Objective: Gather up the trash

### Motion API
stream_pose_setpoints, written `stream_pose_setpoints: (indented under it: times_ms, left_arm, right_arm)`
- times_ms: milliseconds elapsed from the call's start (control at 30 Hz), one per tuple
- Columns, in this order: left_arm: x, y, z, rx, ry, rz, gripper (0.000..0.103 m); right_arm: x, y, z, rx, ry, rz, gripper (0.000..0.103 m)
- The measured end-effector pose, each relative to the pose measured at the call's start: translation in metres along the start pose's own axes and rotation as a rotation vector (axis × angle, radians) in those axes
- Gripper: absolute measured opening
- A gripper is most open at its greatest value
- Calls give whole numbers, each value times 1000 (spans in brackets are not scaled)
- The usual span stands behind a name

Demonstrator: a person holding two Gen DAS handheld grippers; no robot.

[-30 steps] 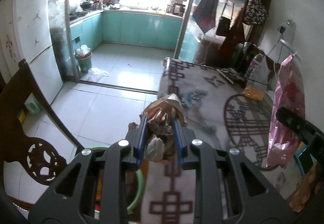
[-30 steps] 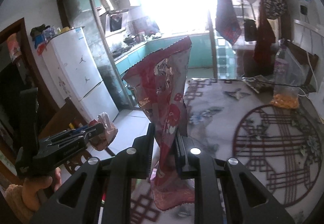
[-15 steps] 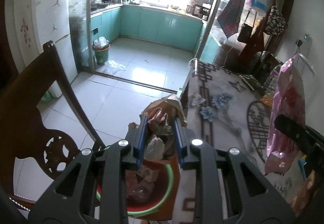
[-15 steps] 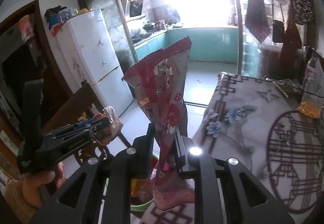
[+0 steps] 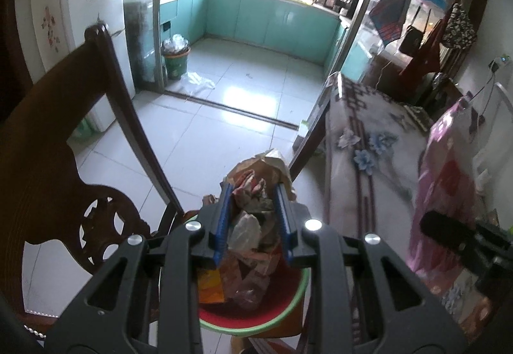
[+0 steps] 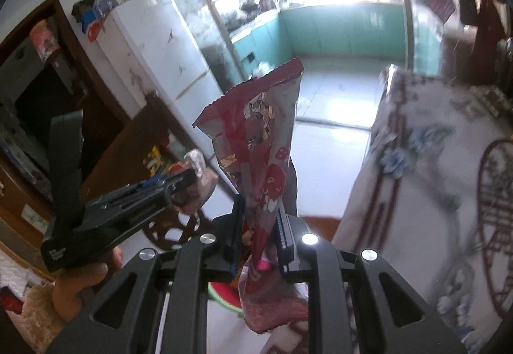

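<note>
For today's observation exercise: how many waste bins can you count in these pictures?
2. A red plastic bin with a green rim sits directly below the left claw; a green bin stands at the kitchen doorway. Others may be hidden.

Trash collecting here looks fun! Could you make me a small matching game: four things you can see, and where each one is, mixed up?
Things:
1. crumpled wrappers
2. red snack bag
3. green-rimmed bin
4. wooden chair

Places:
A. clamped upright in the right gripper
B. on the floor beside the table, below the left gripper
C. standing at the left of the left wrist view
D. pinched between the left gripper's jaws

Pairs: 1-D, 2-A, 3-B, 4-C
</note>
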State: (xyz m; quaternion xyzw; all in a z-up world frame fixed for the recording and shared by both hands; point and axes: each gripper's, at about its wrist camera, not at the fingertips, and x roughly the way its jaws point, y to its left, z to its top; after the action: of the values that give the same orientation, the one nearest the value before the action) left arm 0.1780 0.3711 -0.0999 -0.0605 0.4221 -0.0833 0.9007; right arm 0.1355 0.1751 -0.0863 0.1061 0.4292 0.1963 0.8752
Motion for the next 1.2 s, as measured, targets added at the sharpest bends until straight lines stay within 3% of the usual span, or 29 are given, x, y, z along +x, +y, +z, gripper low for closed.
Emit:
stream_pose_setpoints:
  times_ms: [133, 233, 267, 300, 333, 367, 500, 600, 767, 867, 1000, 1100, 1200]
  left_arm:
    - [19, 14, -7, -19, 42, 29, 26]
    - [33, 27, -15, -36, 77, 61, 33]
    - [36, 30, -18, -44, 88, 66, 43]
    - [38, 33, -19, -50, 94, 68, 61]
    - [41, 37, -22, -62, 96, 71, 71]
    - [40, 38, -23, -67, 91, 73, 80]
    - [35, 38, -22, -85, 68, 66, 90]
    - [28, 29, -15, -97, 38, 38, 95]
    - [5, -1, 1, -58, -73, -33, 98]
    - [-7, -24, 9, -28, -151, -49, 98]
    - [-27, -55, 15, 50, -297, 40, 98]
    - [-44, -75, 20, 66, -356, 59, 98]
    - [-57, -89, 26, 80, -379, 46, 98]
  right_arm:
    - [37, -2, -7, 20, 109, 28, 18]
    - [61, -3, -16, 37, 187, 50, 21]
    - [67, -2, -18, 40, 204, 61, 22]
    - [73, -2, -20, 42, 224, 68, 28]
    - [77, -2, -23, 39, 235, 63, 43]
    - [78, -1, -25, 31, 226, 47, 51]
    - [67, 3, -22, -17, 181, -3, 62]
    - [43, -1, -17, -26, 84, -43, 73]
    - [-30, -9, -7, -45, -229, -137, 97]
    - [-64, -13, -8, -64, -384, -195, 96]
    - [-100, -22, -10, -74, -526, -318, 96]
    - [-119, -34, -15, -50, -593, -414, 96]
    - [-132, -50, -16, -9, -580, -425, 96]
